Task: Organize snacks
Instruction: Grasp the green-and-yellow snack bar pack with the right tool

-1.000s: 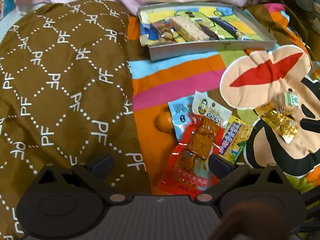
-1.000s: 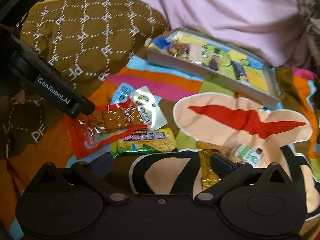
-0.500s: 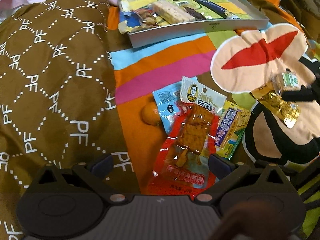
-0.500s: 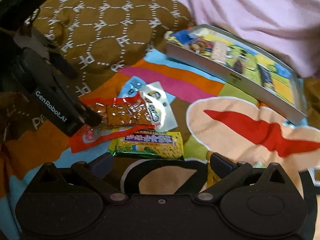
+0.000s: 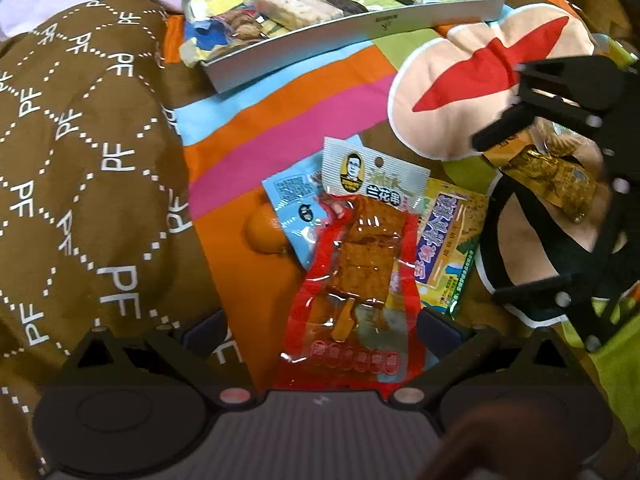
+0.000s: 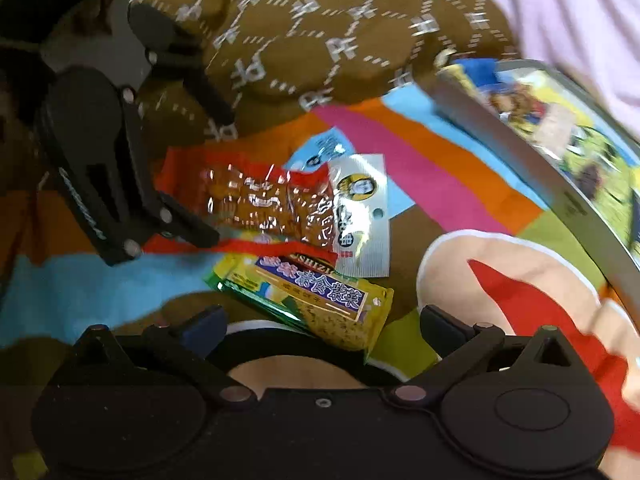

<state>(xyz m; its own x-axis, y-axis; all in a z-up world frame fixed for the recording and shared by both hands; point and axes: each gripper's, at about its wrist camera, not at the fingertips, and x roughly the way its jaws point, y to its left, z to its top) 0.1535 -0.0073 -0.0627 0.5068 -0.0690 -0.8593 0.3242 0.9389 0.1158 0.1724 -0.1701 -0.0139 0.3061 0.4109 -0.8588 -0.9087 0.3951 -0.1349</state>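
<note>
Red film of the tofu-snack pouch [image 5: 352, 280] now lies between the spread jaws of the left gripper [image 5: 320, 330]; over the last second this gripper has advanced until the pouch's lower end sits at the fingertips. Nothing is clamped yet. Judgement: the left side is set for a pick.

The right gripper [image 6: 322, 322] has swung leftward, away from the gold-wrapped sweet [image 5: 556, 180], and its jaws, also apart and empty, now frame the yellow seaweed-cracker pack [image 6: 316, 300]. Both tools are converging on one cluster, so clearance between them is small; the pouch overlaps the cracker pack's edge, and lifting one may drag the other.

Beyond the pouch, a light-blue packet [image 5: 294, 208] lies partly under it, with a small orange fruit [image 5: 264, 234] just beside. Open striped blanket [image 5: 280, 120] follows, giving free travel to the grey tray [image 5: 360, 28], which already holds several snacks. The tray's near wall must be cleared on delivery.
</note>
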